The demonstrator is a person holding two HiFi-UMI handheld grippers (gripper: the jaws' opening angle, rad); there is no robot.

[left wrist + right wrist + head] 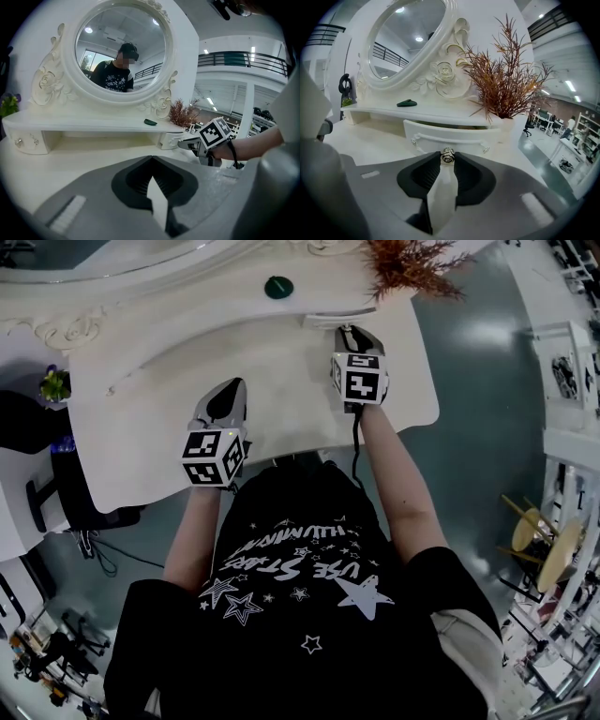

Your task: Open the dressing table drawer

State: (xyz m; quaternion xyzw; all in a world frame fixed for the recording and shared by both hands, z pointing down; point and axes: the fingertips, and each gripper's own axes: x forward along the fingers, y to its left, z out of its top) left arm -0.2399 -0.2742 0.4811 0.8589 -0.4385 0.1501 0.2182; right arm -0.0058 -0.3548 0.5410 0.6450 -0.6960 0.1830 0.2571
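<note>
Right tongs (447,159) clamped on drawer knob (447,154); left tongs (151,159) closed, empty. Dried plant (506,79) above drawer (454,136); green object (407,103) on shelf (440,114).

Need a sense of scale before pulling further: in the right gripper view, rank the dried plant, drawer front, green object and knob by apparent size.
1. dried plant
2. drawer front
3. green object and knob: alike here; the knob is much nearer the camera, so unranked.

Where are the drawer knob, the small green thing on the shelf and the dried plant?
drawer knob (447,155), right gripper view, on the knob's round metal face.
green object (407,103), right gripper view, on the middle of its top.
dried plant (502,96), right gripper view, on the dense reddish-brown branches.
</note>
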